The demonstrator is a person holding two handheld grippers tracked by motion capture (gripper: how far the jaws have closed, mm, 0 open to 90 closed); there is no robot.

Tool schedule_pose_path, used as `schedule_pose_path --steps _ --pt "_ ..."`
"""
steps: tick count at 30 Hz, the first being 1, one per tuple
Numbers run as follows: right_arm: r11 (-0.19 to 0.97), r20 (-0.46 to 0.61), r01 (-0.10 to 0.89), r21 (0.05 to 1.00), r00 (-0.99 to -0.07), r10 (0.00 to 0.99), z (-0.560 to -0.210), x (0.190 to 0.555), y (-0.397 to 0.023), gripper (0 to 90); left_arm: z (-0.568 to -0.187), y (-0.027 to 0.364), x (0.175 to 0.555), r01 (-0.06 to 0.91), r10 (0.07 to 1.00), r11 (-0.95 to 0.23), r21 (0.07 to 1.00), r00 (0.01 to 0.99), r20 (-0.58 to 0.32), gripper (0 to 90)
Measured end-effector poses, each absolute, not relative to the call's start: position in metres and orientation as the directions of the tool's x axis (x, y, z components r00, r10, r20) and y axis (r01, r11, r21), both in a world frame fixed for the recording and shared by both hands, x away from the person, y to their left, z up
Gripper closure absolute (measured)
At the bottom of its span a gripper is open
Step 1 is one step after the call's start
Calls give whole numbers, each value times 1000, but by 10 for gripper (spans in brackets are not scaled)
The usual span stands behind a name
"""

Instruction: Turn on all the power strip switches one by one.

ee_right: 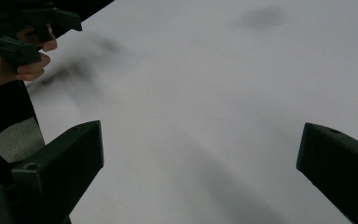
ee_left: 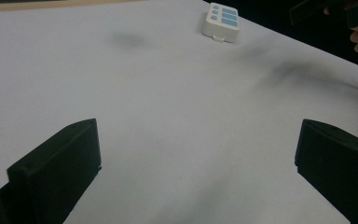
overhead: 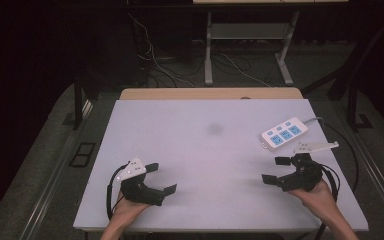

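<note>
Both the left hand-held gripper (overhead: 161,178) and the right hand-held gripper (overhead: 276,170) hover empty with jaws spread wide over the white counter (overhead: 205,150), a power strip (overhead: 284,133) lying far right.

Left hand-held gripper (overhead: 161,177) and right hand-held gripper (overhead: 274,170), jaws wide apart, facing inward.

Dim surroundings, table (overhead: 205,145) brightly lit; gripper views seemingly soft.

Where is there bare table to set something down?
Nearly the whole white tabletop is free: the middle between the left gripper and right gripper, and the far-left half. Crowded only at the far-right, by the power strip and its cable.
</note>
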State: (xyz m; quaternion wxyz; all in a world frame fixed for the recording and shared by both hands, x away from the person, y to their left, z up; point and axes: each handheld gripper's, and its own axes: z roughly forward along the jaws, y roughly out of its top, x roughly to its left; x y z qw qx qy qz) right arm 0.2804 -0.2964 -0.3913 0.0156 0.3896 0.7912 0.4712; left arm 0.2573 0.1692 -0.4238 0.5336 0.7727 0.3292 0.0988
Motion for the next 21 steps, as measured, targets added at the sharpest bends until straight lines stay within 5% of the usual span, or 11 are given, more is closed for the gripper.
schedule_pose_path --steps 21 --pt "293 322 613 734 -693 645 -373 311 -306 3 -425 168 257 406 616 -221 887 763 -196 0"
